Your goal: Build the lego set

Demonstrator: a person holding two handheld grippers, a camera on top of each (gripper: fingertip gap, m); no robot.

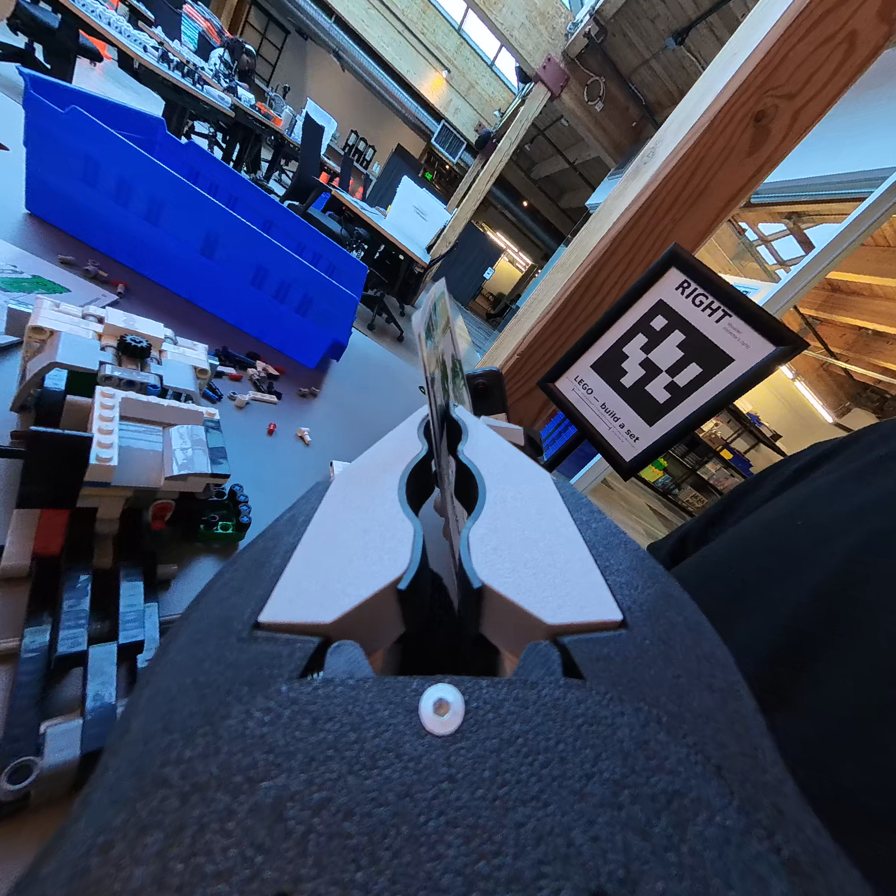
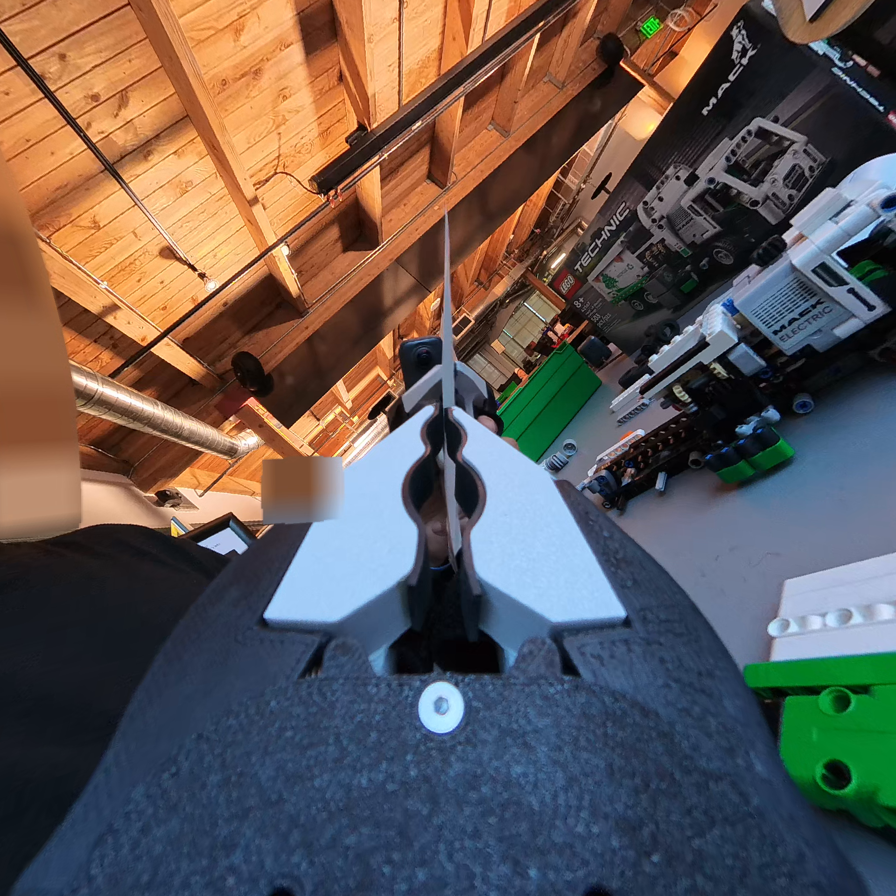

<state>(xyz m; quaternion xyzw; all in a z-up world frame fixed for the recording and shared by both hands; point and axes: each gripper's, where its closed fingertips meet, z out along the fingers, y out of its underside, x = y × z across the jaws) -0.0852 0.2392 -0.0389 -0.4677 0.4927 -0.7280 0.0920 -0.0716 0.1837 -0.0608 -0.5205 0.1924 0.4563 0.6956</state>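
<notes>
I have both tools closed on one thin printed sheet [image 1: 443, 368], seen edge-on in each wrist view. The left gripper [image 1: 442, 422] has its jaws pinched tight on the sheet, which stands up past the tips. The right gripper [image 2: 443, 417] has its jaws just as tightly shut on the same sheet [image 2: 447, 310], and here the sheet's far end also runs into the other tool's jaws beyond mine, so the two tools face each other with the sheet between them.

The one partly built truck [image 1: 121, 417] sits on the grey bench [image 1: 310, 388] to the left of my left tool; in the right wrist view it [image 2: 756, 349] lies to the right, white cab and black frame, with green parts at its near end. One long blue bin [image 1: 184, 232] stands behind it, and small loose pieces [image 1: 252, 383] lie scattered between bin and truck (too many and too small to count). I see one framed marker sign [image 1: 664, 363], one set box [image 2: 717, 194] behind the truck, one green bin [image 2: 548, 402], and one green-and-white subassembly [image 2: 834, 703] near my right tool.
</notes>
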